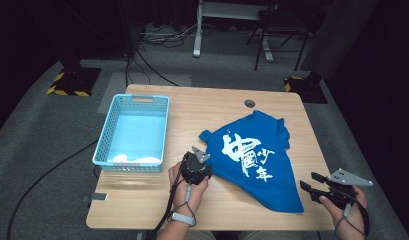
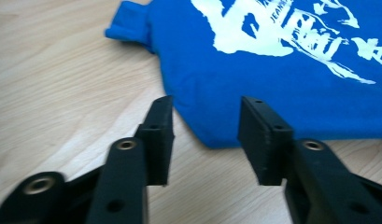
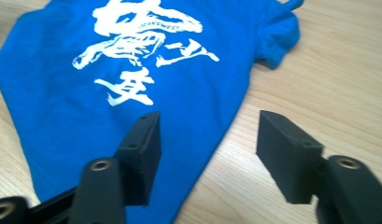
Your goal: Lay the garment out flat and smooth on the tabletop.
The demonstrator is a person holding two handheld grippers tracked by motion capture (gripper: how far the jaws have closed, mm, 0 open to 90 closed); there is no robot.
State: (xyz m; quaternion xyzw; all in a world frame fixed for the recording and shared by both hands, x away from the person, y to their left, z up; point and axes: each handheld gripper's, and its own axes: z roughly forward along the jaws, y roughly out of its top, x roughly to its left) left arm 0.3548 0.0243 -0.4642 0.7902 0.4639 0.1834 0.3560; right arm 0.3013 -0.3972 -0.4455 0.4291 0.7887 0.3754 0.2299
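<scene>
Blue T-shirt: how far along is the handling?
Done: the blue T-shirt lies spread print-up on the table. In hand: nothing; the left gripper sits open at its near corner, the right gripper open beside its edge. Left: no fold shows yet, and the shirt is still outside the blue basket.

Recording lab or studio: a lone wooden table (image 1: pixel 142 200) stands on grey carpet (image 1: pixel 37 135), with black drapes (image 1: pixel 32 30) behind it, cables (image 1: pixel 147 67) trailing beyond it, hazard-striped stand bases (image 1: pixel 72 82) flanking it, and a desk frame (image 1: pixel 232 20) farther back.
</scene>
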